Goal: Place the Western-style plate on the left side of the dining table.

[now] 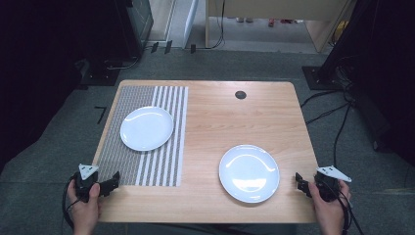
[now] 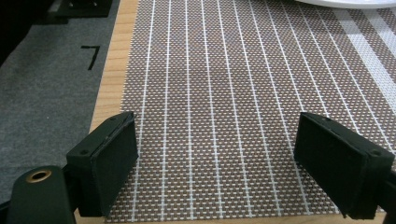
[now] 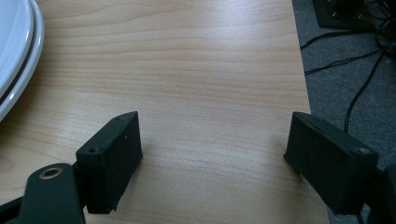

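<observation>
Wooden worktop (image 1: 215,127) carries a striped placemat (image 1: 147,161) along its left edge, one white plate (image 1: 147,128) on it, another plate (image 1: 249,173) near the front-right corner. I hold the left gripper (image 1: 108,184) and right gripper (image 1: 302,185) at the front corners, jaws wide apart, empty.

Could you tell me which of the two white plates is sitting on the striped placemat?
The far-left plate lies on the placemat; the near-right plate rests on the bare wooden table, close to the right gripper.

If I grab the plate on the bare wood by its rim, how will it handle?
The plate looks glazed and glossy, so probably slippery between the pads. It seems rigid and breakable. The right gripper view hints at two stacked rims, so possibly heavier.
</observation>
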A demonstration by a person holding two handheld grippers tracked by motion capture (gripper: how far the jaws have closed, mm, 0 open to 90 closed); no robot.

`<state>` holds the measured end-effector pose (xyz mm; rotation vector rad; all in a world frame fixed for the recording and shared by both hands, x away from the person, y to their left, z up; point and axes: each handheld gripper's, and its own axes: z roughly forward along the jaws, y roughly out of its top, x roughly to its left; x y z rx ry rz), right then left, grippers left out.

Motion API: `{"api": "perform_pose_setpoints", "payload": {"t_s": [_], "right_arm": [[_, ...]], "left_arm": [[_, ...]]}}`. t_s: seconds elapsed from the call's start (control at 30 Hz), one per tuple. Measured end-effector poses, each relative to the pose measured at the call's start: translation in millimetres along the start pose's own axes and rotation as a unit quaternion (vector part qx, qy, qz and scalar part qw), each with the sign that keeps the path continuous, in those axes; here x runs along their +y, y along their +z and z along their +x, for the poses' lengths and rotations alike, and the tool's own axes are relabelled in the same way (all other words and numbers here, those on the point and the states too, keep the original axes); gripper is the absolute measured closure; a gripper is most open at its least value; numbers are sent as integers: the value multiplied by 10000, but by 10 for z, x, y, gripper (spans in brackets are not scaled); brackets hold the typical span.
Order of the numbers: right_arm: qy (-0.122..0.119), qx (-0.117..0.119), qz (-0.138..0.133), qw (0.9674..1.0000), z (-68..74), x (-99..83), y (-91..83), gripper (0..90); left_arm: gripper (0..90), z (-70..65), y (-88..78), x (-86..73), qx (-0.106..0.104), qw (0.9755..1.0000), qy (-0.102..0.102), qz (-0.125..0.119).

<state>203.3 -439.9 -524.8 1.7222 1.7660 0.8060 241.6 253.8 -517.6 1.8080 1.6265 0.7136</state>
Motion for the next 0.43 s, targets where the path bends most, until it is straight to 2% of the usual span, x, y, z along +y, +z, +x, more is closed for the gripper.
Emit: {"api": "perform_pose_setpoints", "payload": {"t_s": [0.07,0.1,0.13,0.2,0.23,0.37,0.43], "right_arm": [[15,-8,-3,10000,2,0,0,178],[157,29,-45,9999,0,1,-4,180],[157,29,-45,9999,0,1,-4,180],[430,179,-155,9988,-42,0,-21,207],[471,169,-208,9985,-56,1,-31,216],[378,174,-260,9988,-43,0,-59,199],[298,94,-270,9991,-25,1,-71,196]], "left_arm": [[134,0,0,0,-1,10000,-1,1],[134,0,0,0,0,10000,-1,0],[134,0,0,1,1,10000,-1,0],[134,0,0,1,1,10000,1,0],[134,0,0,1,2,10000,0,1],[134,1,1,1,2,10000,-2,-1],[133,0,2,2,4,10000,-4,1]]}}
